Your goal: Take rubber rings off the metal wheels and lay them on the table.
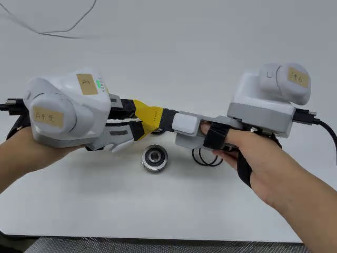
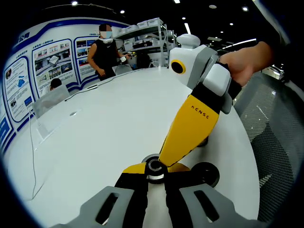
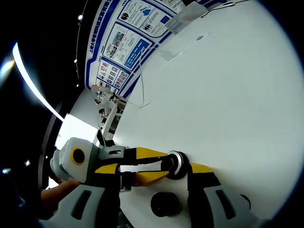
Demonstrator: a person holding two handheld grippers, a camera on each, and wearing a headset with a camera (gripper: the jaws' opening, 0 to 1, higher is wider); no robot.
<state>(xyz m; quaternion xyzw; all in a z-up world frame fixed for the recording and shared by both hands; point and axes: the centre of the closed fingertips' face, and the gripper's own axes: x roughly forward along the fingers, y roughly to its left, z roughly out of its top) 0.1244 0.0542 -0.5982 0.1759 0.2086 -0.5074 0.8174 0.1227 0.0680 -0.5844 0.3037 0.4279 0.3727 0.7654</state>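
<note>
Horizontally, left tool (image 1: 138,122) grips wheel (image 2: 155,167), right tool (image 1: 152,117) facing it.

Held wheel (image 3: 175,164): I see it between the jaws of my left gripper (image 2: 156,172), with the jaws of my right gripper (image 3: 154,170) on either side of it.
Loose wheel (image 1: 155,158): on the counter (image 1: 174,211), just below where the two gripper tips meet, on my side of them.
Rubber rings (image 1: 209,158): on the counter under my right gripper, right of the loose wheel.
Cable (image 1: 58,32): on the counter, well behind my left gripper.
</note>
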